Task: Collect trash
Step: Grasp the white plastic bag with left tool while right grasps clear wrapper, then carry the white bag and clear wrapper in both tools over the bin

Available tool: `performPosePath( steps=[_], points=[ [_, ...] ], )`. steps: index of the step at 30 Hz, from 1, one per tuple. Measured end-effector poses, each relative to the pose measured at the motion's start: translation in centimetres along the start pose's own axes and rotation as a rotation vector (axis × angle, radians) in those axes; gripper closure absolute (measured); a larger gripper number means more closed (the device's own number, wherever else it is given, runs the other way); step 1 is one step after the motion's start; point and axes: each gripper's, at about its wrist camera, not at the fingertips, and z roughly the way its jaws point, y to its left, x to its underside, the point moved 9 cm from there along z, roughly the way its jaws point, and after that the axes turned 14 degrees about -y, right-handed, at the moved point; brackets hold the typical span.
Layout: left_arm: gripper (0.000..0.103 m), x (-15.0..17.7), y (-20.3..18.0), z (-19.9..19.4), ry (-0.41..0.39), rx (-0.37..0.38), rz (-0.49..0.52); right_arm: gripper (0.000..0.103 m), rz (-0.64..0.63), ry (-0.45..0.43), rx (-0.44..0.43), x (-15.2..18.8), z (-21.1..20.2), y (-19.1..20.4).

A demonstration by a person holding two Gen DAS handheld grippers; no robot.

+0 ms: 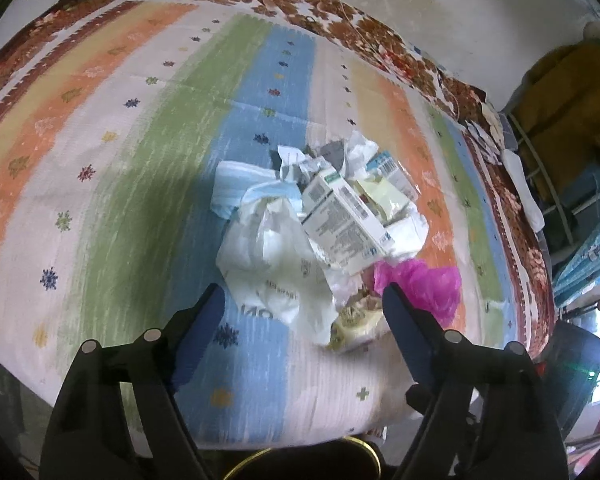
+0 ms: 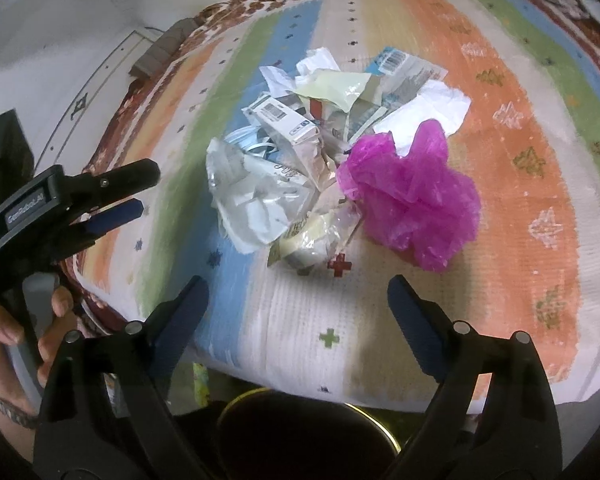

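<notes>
A heap of trash lies on the striped bedspread (image 1: 112, 168): a white plastic bag (image 1: 276, 264), a white printed carton (image 1: 340, 216), a crumpled blue-white paper (image 1: 244, 192), a magenta plastic bag (image 1: 424, 284) and a yellowish wrapper (image 1: 356, 320). My left gripper (image 1: 304, 300) is open and empty just short of the white bag. In the right wrist view the magenta bag (image 2: 416, 192), carton (image 2: 288, 124) and wrapper (image 2: 312, 240) lie ahead of my right gripper (image 2: 298, 292), which is open and empty. The left gripper (image 2: 138, 190) shows at the left there.
A dark round bin with a gold rim (image 2: 308, 428) stands below the near bed edge; it also shows in the left wrist view (image 1: 312, 456). The bedspread (image 2: 520, 200) extends right. A metal rack with blue boxes (image 1: 580, 208) stands right of the bed. A wall (image 2: 60, 40) lies behind.
</notes>
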Motion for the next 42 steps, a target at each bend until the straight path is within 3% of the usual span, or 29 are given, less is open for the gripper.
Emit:
performPosePath(
  steps=[7,13,20,24,31,42],
  points=[
    [0.035,0.0,0.9,2.4,0.034,-0.026,-0.026,0.028,0.073,0.034,-0.019,0.1,3.3,-1.0],
    [0.042,0.1,1.5,4.2,0.056,-0.027,-0.031,0.035,0.074,0.039,0.021,0.2,4.8,-1.6],
    [0.058,0.4,1.0,6.2,0.099,0.006,-0.054,0.058,0.102,0.058,0.009,0.5,5.9,-1.8],
    [0.09,1.0,0.7,6.8,0.13,-0.012,-0.021,0.087,0.105,0.066,0.008,0.5,6.4,-1.9],
    [0.098,-0.2,0.7,5.1,0.112,-0.03,0.007,0.092,0.069,0.058,-0.003,-0.4,5.7,-1.3],
    [0.101,-1.5,0.9,1.7,0.07,-0.042,0.039,0.092,-0.048,0.018,-0.017,-1.4,3.1,1.4]
  ],
)
